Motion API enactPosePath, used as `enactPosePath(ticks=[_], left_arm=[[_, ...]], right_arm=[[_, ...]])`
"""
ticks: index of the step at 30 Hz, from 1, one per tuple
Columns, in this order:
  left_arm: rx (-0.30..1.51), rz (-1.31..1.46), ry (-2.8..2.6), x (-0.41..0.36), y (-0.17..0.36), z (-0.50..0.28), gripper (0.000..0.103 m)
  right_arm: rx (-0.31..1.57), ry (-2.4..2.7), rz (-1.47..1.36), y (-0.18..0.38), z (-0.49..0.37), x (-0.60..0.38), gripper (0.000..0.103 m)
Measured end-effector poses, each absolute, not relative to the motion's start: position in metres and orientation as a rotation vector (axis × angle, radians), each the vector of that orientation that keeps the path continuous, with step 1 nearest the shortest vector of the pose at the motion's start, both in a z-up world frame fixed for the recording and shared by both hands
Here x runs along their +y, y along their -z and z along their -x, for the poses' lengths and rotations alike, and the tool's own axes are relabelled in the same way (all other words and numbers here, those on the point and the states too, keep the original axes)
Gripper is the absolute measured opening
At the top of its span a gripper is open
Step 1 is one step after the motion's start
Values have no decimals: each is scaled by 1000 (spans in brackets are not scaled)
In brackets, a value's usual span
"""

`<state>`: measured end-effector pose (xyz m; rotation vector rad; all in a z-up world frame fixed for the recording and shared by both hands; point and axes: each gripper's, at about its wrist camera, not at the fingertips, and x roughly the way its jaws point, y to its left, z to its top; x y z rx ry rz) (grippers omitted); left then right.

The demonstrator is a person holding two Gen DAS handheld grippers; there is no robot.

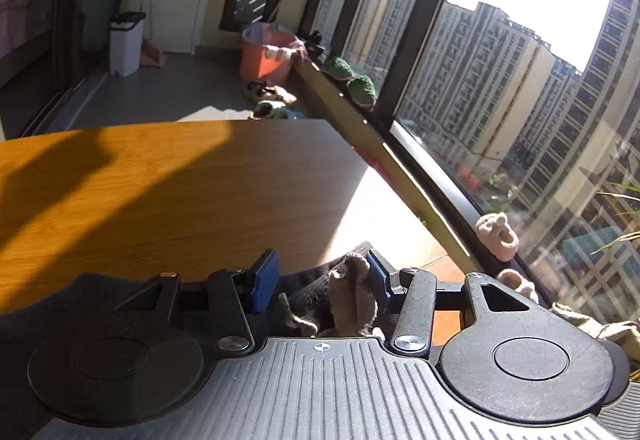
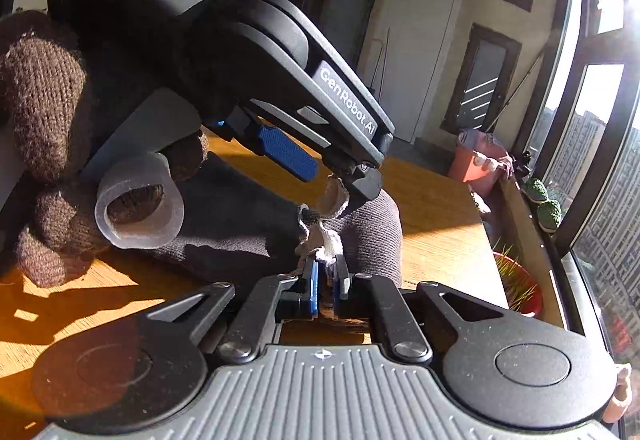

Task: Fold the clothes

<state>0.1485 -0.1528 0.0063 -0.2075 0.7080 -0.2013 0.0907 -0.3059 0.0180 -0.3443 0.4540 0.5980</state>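
A dark knit garment with a pale beige trim lies bunched on the wooden table. My right gripper is shut on that pale trim at the garment's near edge. In the right wrist view my left gripper hovers just above the same spot, held by a hand in a brown knit glove. Seen from its own camera, the left gripper stands open, its blue pads wide apart. Dark cloth and a beige strip rise between them, the strip against the right finger.
The table stretches ahead, half in shade. A window ledge runs along its right edge, with green slippers and pinkish items. A red pot of grass stands by the table. An orange bucket and white bin sit on the floor.
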Motion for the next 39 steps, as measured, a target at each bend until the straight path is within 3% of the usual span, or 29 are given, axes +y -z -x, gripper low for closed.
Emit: enactPosePath(ticks=[4, 6, 8, 18, 22, 31, 36, 39], left_arm=[[726, 228, 193, -144, 16, -151, 51], [730, 234, 199, -140, 15, -151, 51], [733, 241, 201, -139, 15, -153, 51], [734, 243, 204, -136, 15, -155, 51], [733, 263, 200, -134, 15, -155, 51], [700, 421, 258, -106, -17, -143, 50], [743, 461, 280, -114, -5, -149, 49], [753, 476, 290, -114, 5, -151, 49]], right_arm=[[522, -676, 104, -30, -105, -343, 13], [552, -683, -71, -35, -114, -370, 38], [576, -634, -193, -31, -125, -390, 47], [690, -579, -292, 9, -151, -379, 49], [682, -574, -251, 6, -151, -371, 38], [313, -495, 553, 1, -93, -274, 34], [231, -495, 756, 11, -78, -256, 34], [290, -533, 665, 5, -83, -266, 34]])
